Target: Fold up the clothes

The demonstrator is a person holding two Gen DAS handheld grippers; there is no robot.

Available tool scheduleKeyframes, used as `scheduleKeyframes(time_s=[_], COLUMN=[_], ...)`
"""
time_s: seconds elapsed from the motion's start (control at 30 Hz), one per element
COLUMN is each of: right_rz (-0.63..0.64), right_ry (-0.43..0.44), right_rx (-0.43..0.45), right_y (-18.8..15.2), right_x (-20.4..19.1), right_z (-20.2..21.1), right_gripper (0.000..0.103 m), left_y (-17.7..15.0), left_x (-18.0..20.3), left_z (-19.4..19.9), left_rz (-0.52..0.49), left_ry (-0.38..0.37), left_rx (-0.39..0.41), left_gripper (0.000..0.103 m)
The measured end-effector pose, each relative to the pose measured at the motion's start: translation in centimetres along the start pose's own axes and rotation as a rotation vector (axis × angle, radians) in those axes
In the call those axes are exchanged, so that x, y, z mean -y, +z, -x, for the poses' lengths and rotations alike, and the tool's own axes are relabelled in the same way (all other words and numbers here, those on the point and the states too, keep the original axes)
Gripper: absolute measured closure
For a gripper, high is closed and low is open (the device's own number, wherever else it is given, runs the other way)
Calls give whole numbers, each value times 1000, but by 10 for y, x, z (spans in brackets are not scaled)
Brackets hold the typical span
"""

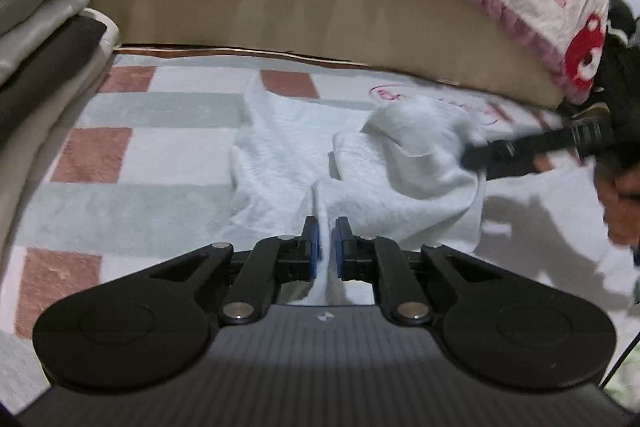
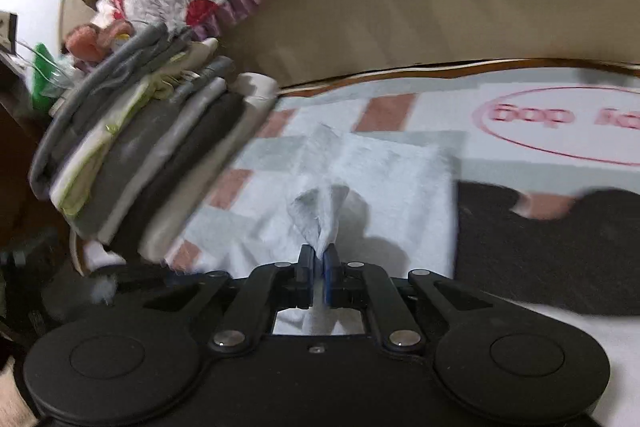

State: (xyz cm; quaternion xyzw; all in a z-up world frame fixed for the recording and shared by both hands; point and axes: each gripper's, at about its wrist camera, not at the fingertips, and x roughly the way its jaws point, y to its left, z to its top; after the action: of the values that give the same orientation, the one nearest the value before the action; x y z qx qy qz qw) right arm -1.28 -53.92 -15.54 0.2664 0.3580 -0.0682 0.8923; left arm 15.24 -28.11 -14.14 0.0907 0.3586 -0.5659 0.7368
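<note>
Both claws (image 1: 327, 241) (image 2: 319, 259) pinch pale cloth (image 1: 404, 163).

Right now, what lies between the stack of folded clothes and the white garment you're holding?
In the left wrist view, only bare checkered blanket lies between the stack of folded clothes and the white garment; nothing else sits there.

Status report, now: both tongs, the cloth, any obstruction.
Left tongs shut on white cloth. Right tongs shut on it, lifted. Folded stack beside, clear.

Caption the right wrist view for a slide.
Right gripper shut on pale blue cloth, beside the stack of folded clothes.
</note>
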Motion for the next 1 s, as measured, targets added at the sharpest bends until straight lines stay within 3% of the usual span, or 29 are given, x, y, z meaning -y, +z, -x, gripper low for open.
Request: scheduleKeyframes(time_s=[0.1,0.23,0.33,0.4,0.43,0.5,0.57,0.63,0.73,0.8,0.83,0.97,1.0], right_rz=[49,109,153,183,198,229,205,191,316,325,327,239,209], right_ry=[-47,-94,-130,-154,-149,-26,115,180,79,67,34,-31,2], right_rx=[29,47,62,71,72,52,-26,-115,-121,-154,-168,-298,-289], right_y=[-8,-6,-6,-5,-3,17,32,41,55,61,62,52,49], right_x=[-6,-13,-18,-22,-25,-37,-44,-49,-63,-62,-59,-38,-36], right_z=[15,25,32,37,37,27,10,-16,-40,-52,-59,-89,-86], right_gripper=[96,96,92,83,78,65,65,65,62,48,47,49,69], left_y=[-10,-33,-38,-37,-37,-37,-36,-34,-29,-27,-25,-19,-18], left_x=[6,12,16,17,16,15,14,17,21,23,24,24,23], left_z=[10,8,-1,-1,0,1,2,5,9,8,7,6,8], left_rz=[23,101,108,104,105,110,115,77,11,-16,-27,-35,-33], left_ry=[-24,-27,-18,-21,-21,-18,-14,4,39,60,70,74,78], left_rx=[-36,-161,-184,-175,-172,-169,-165,-146,-122,-129,-135,-132,-126], left_gripper=[94,95,95,95,95,95,95,95,95,95,95,95,95])
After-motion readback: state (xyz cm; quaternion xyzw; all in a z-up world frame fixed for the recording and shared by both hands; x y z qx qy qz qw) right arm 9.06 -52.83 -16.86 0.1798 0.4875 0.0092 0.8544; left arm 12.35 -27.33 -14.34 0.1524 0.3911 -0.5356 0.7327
